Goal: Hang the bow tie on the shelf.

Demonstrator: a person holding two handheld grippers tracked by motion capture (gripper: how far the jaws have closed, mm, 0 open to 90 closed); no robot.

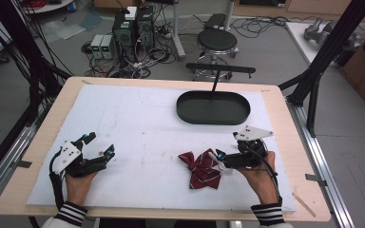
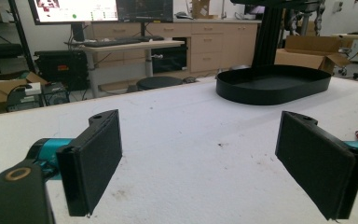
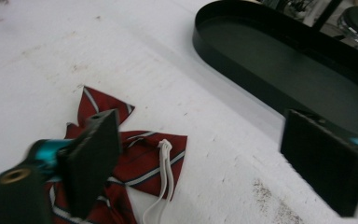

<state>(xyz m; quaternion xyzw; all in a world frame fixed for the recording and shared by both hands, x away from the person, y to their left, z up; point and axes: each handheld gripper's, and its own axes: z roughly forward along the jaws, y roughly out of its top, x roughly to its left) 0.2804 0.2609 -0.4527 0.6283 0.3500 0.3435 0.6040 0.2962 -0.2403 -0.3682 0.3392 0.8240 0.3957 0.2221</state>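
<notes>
A dark red striped bow tie [image 1: 200, 169] with a white elastic strap [image 3: 162, 186] lies on the white mat, front and right of centre. My right gripper [image 1: 220, 156] hovers at its right edge, open, one jaw over the cloth and nothing held; the bow tie [image 3: 140, 161] lies under the left jaw in the right gripper view. A black oval tray [image 1: 213, 107] stands empty at the back, also seen as the tray [image 3: 289, 70] and the tray [image 2: 272, 84]. My left gripper [image 1: 100, 145] rests open at the front left, with bare mat between its pads [image 2: 95, 158].
The white mat [image 1: 138, 128] covers a wooden table [image 1: 275, 99]. A black stand with a crossbar [image 1: 220, 69] rises behind the tray. Black frame posts [image 1: 328, 47] stand at the right, and a stool [image 1: 217, 40] and computers sit on the floor beyond.
</notes>
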